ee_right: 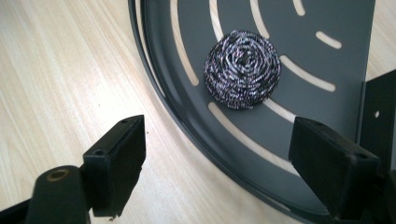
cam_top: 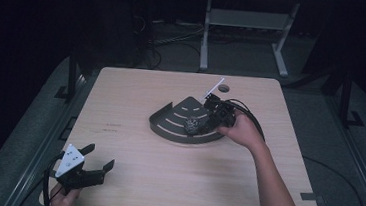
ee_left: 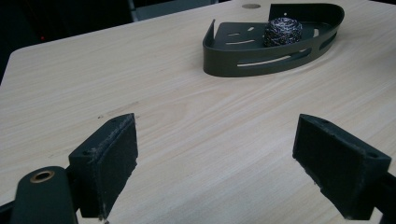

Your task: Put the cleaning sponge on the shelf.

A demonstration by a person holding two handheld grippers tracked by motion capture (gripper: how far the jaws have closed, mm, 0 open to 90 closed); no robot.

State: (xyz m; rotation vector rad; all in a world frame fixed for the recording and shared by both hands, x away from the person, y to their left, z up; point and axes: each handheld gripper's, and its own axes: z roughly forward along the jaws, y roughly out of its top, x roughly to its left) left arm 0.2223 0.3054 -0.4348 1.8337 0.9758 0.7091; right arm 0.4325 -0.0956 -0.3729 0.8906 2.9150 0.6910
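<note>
On the wooden counter [cam_top: 132, 148] in the high view, we see a dark quarter-round slotted tray [cam_top: 174, 120] near the middle, with a steel-wool scourer [cam_top: 192, 126] lying inside it close to the curved wall. Our right gripper [cam_top: 208, 121] reaches over the tray's right side, just beside the scourer, with a cable trailing back past the hand [cam_top: 241, 130]. Our left gripper [cam_top: 98, 161] rests at the near left corner of the counter, well apart from the tray, its jaws spread and nothing between them.

In the left gripper view, we look between two wide-set black pads [ee_left: 109, 161] at bare wood; the tray [ee_left: 233, 58] sits far off with the scourer [ee_left: 282, 31] in it.

In the right gripper view, our jaws stand wide apart and hold nothing. The scourer [ee_right: 242, 69] lies on the tray floor [ee_right: 327, 23] ahead of the pads [ee_right: 119, 163], clear of both. The tray's curved rim passes between the jaws, one pad over the wood, the other over the tray.
</note>
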